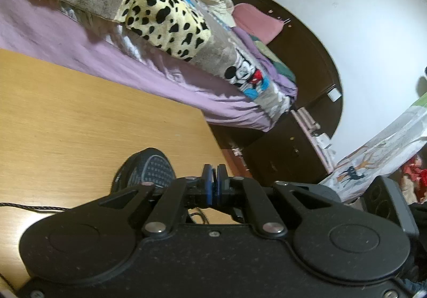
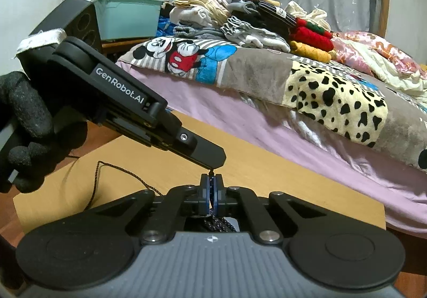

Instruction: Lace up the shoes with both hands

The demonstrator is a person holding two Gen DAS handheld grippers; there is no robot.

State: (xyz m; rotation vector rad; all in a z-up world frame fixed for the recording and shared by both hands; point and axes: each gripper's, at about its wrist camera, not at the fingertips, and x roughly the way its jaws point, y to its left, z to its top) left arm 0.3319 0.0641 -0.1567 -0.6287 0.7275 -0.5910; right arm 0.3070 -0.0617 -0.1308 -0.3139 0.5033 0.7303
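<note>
A dark mesh-toed shoe [image 1: 145,172] lies on the wooden table [image 1: 80,116], just left of my left gripper [image 1: 213,183], whose blue pads are pressed together. In the right wrist view my right gripper [image 2: 212,184] is shut on the dark speckled shoelace [image 2: 211,200], with the shoe's laced top [image 2: 216,226] just below its fingers. The lace's short end [image 2: 211,172] rises from those pads into the tip of my left gripper [image 2: 213,162], which reaches in from the left in a black-gloved hand [image 2: 26,122]. A slack loop of lace [image 2: 120,172] trails left over the table.
A bed [image 2: 267,116] with a lilac sheet, patterned blankets and piled clothes runs along the table's far edge. The table's corner [image 1: 202,114] lies close beyond the shoe. Another stretch of lace [image 1: 32,207] crosses the table's near left. A dark cabinet [image 1: 293,154] stands beyond.
</note>
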